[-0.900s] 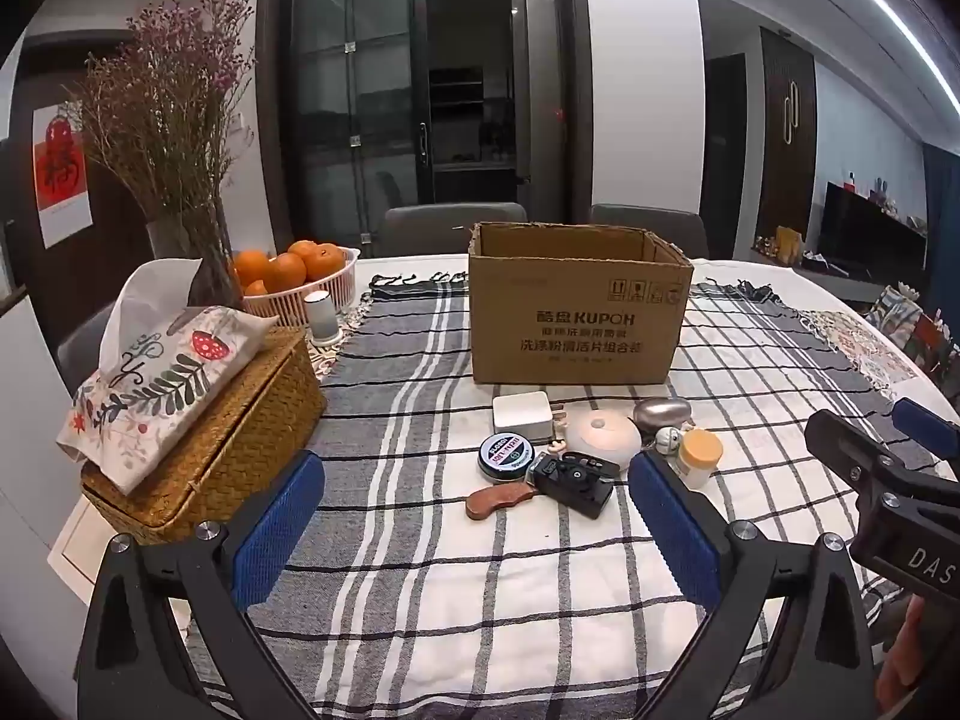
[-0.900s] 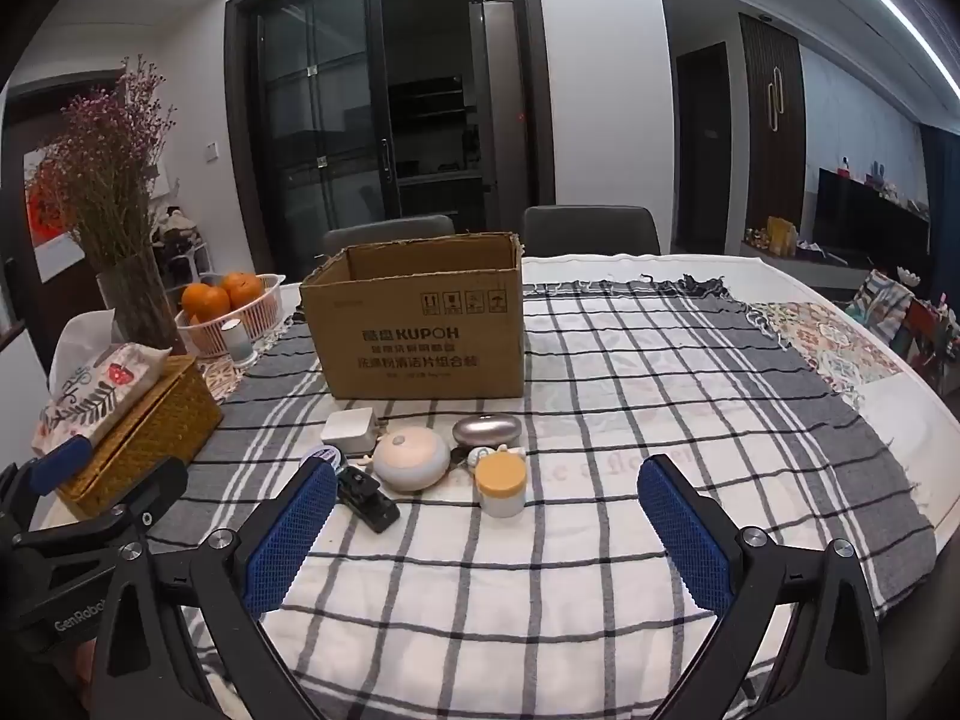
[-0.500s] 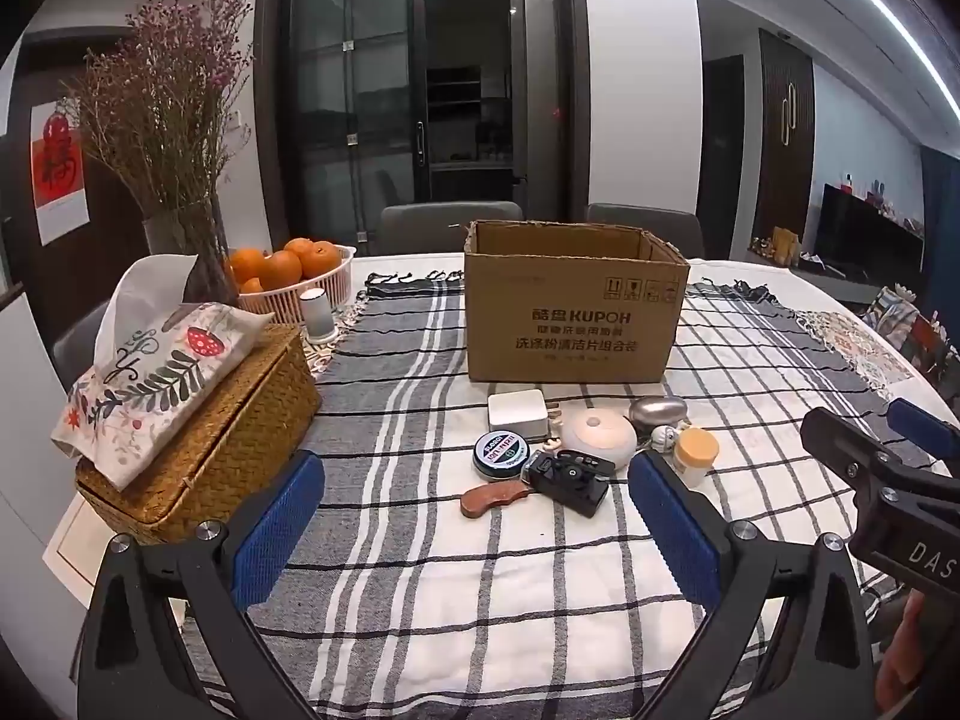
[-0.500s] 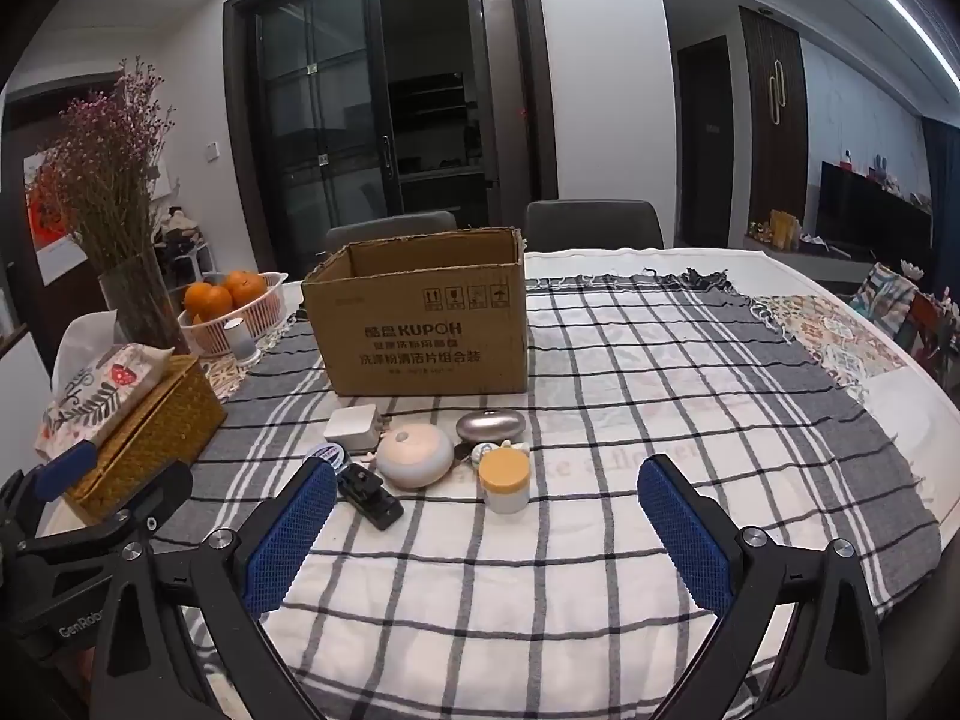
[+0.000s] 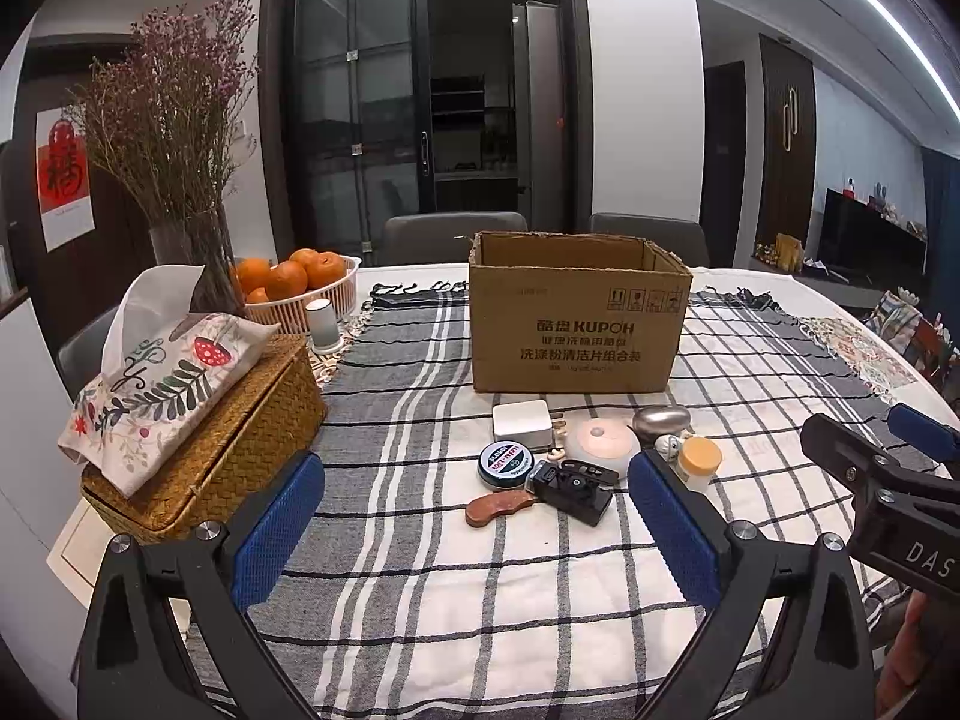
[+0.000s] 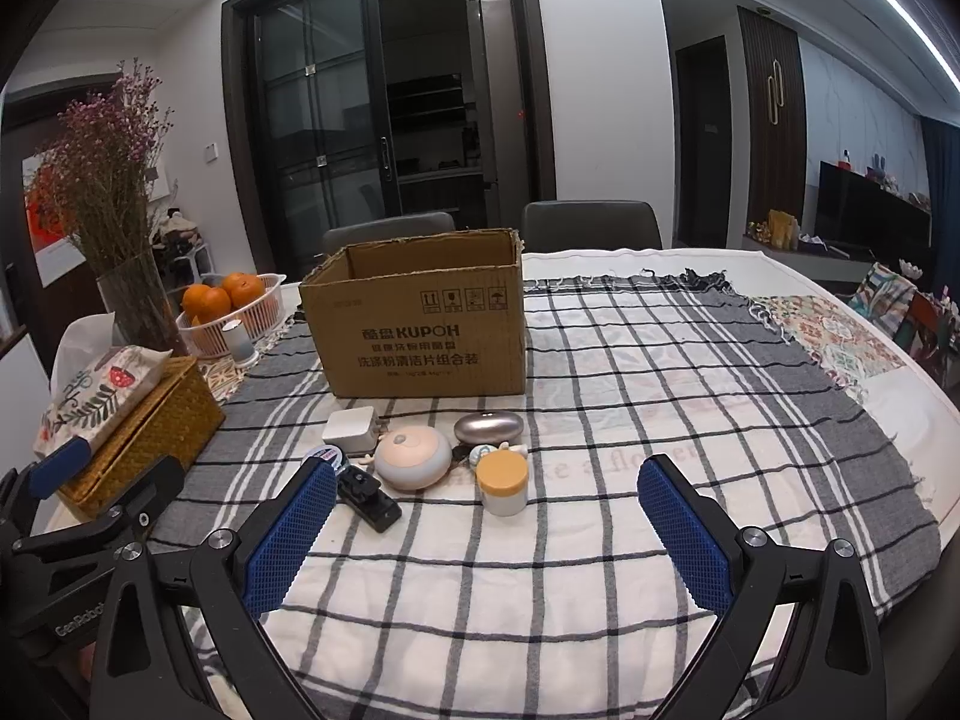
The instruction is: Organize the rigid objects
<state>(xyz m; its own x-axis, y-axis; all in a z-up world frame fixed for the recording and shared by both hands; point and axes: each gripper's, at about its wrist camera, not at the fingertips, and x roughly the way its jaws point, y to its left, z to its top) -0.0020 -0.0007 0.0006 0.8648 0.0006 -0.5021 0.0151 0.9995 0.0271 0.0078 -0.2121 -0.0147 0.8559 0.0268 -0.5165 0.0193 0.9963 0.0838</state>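
Nearby, wooden-handled knife [image 5: 501, 506] flat, long axis left-right, beside black camera [image 5: 570, 491].

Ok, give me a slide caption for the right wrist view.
Open right claw hovers over small items clustered before the cardboard box on a plaid tablecloth.

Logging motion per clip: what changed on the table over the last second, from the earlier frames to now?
Almost nothing. Both views shift only slightly, nothing grasped or released. The left claw and right claw remain open and empty above the checked cloth; the brown cardboard box and the small items before it are unmoved.
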